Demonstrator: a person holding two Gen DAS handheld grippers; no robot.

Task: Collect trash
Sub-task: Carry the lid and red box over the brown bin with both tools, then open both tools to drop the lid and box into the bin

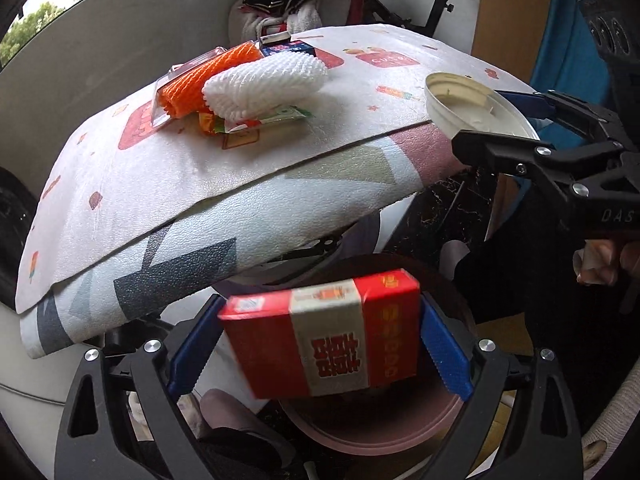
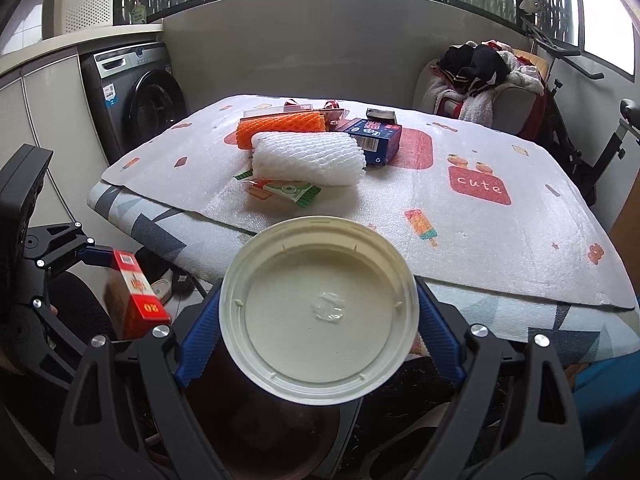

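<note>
Left wrist view: our left gripper [image 1: 320, 344] points steeply down past the table edge, clamped on a red cigarette box [image 1: 320, 336] above a pinkish bin [image 1: 372, 432]. Our right gripper [image 2: 318, 320] grips a cream plastic lid [image 2: 320, 308] by its rim. On the patterned table mat [image 2: 480, 232] lie white foam netting [image 2: 308, 160], orange netting [image 2: 280, 126] and a blue carton [image 2: 376, 140]; a washing machine [image 2: 136, 96] stands behind.
</note>
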